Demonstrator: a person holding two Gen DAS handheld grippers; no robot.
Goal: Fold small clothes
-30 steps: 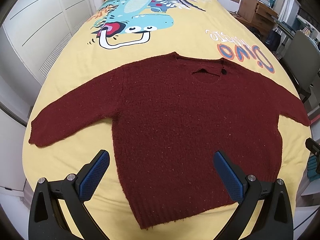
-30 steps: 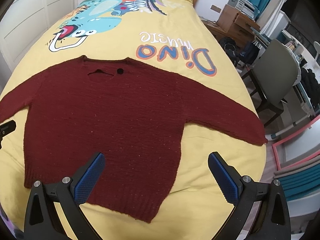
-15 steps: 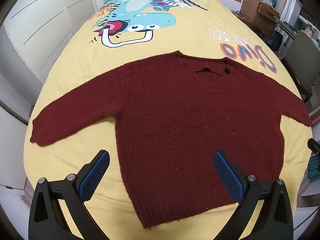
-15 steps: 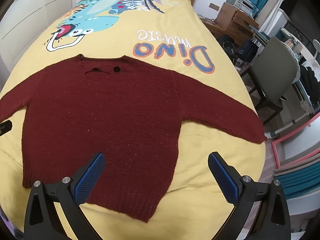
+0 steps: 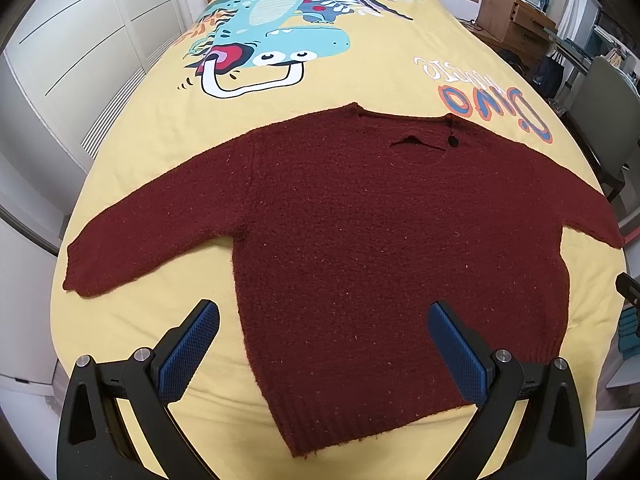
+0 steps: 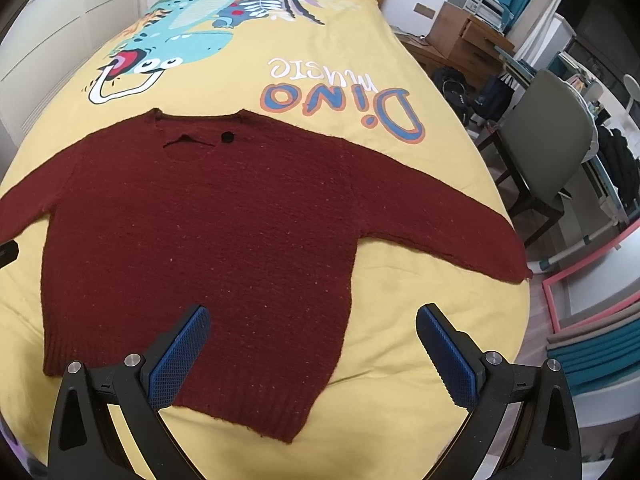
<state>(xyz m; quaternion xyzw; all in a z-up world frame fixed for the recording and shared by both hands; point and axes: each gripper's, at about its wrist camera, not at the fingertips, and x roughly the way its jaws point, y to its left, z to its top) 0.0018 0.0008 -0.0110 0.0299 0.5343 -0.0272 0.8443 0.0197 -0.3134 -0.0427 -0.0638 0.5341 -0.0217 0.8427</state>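
Yellow cotton bedspread (image 5: 120,320) with a dinosaur print covers the bed; a dark red knitted sweater (image 5: 360,240) lies flat on it, sleeves spread, hem nearest. Above the hem, the left gripper (image 5: 322,346) and right gripper (image 6: 312,350) hang with blue-padded jaws wide apart, holding nothing.

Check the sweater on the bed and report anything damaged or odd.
The dark red sweater lies flat on the yellow bedspread, sleeves spread. Just below its neckline is a slit-like opening beside a dark round spot; whether tear or button closure, I cannot tell. Both grippers are open, holding nothing.
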